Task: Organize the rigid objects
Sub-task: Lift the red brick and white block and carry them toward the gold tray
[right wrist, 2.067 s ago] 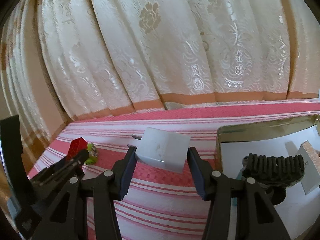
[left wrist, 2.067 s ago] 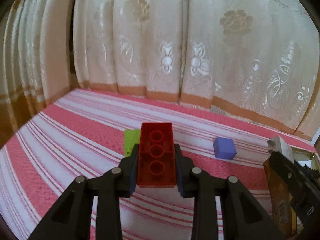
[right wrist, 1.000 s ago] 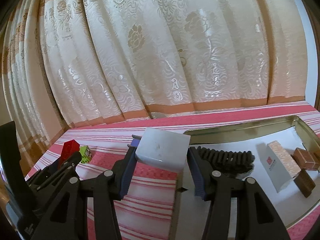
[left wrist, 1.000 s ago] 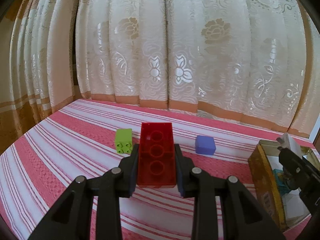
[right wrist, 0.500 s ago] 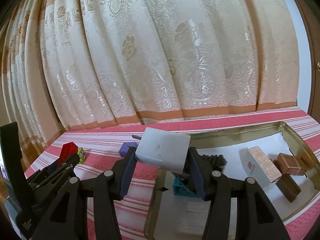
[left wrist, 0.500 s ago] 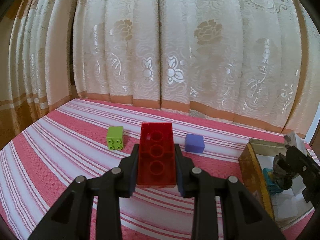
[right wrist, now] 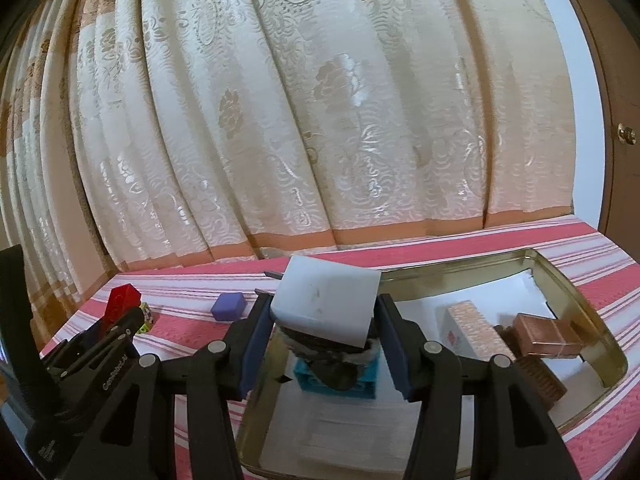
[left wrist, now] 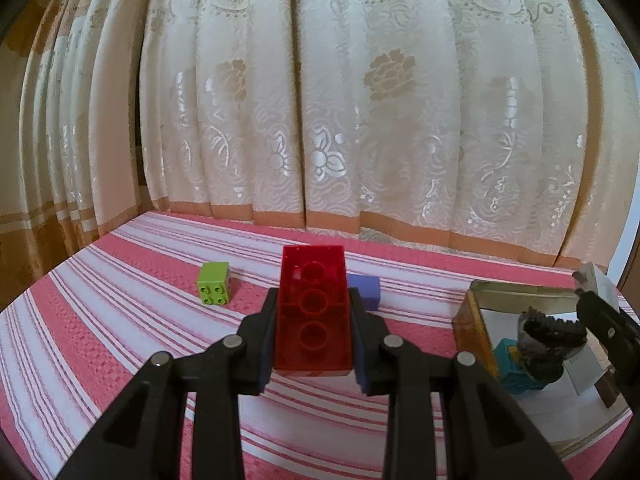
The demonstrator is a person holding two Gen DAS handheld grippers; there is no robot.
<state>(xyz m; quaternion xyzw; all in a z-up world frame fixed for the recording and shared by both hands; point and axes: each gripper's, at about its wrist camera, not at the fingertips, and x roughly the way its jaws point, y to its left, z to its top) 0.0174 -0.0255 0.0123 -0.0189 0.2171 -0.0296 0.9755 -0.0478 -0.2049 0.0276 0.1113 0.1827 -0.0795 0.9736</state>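
Note:
My left gripper (left wrist: 314, 312) is shut on a clear red brick (left wrist: 313, 312), held above the striped pink cloth; the brick shows at far left in the right wrist view (right wrist: 120, 302). My right gripper (right wrist: 326, 312) is shut on a white plug adapter (right wrist: 326, 304), held over the left end of a gold tin tray (right wrist: 560, 276). In the tray lie a teal block (right wrist: 340, 384) with a dark comb-like piece on it, a pale patterned box (right wrist: 472, 328) and brown blocks (right wrist: 548, 338). A green brick (left wrist: 214, 283) and a purple cube (left wrist: 366, 291) sit on the cloth.
A cream patterned curtain (left wrist: 320, 120) hangs along the far side of the surface. The tray (left wrist: 474, 320) stands at the right in the left wrist view. A brown door (right wrist: 616, 100) is at far right.
Both grippers have moved to the right with their loads. The right gripper now holds the adapter over the tray's left end, above the teal block. The green brick and purple cube have shifted left in view.

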